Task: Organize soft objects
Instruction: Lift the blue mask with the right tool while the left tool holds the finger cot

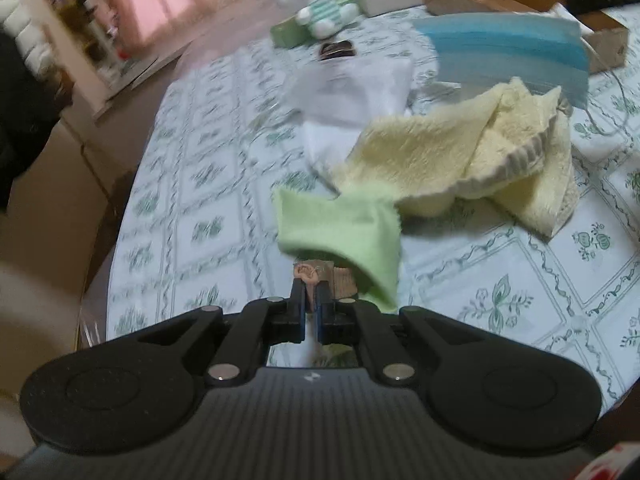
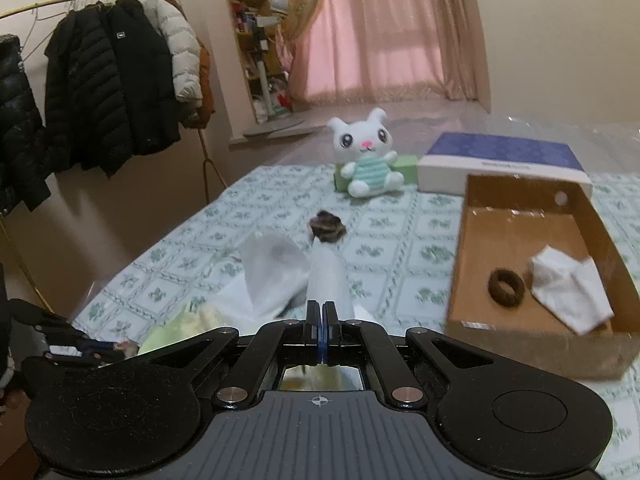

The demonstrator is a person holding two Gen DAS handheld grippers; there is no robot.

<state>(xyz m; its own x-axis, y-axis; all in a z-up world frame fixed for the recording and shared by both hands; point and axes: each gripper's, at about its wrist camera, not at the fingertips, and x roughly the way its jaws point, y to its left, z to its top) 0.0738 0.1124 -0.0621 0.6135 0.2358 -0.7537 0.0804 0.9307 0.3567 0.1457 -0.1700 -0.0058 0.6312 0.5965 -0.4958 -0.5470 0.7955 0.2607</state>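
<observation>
My left gripper (image 1: 307, 280) is shut on a light green cloth (image 1: 340, 236), which hangs off its tips above the patterned tablecloth (image 1: 200, 184). Just beyond it lies a crumpled pale yellow towel (image 1: 460, 152). My right gripper (image 2: 321, 306) is shut on a white cloth (image 2: 326, 276) that stands up in front of its tips; the same white cloth (image 1: 352, 92) shows blurred in the left wrist view. A dark scrunchie (image 2: 326, 227) lies behind it. An open cardboard box (image 2: 472, 240) at the right holds a brown ring (image 2: 506, 292) and a white cloth (image 2: 568, 292). The left gripper (image 2: 122, 346) also shows at the lower left.
A white plush bunny (image 2: 366, 160) sits at the far side against a green box (image 2: 406, 166), beside a blue-topped white box (image 2: 500, 160). A blurred blue item (image 1: 500, 52) lies near the cardboard box (image 1: 600, 28). A coat rack (image 2: 112, 80) stands off the table's left edge.
</observation>
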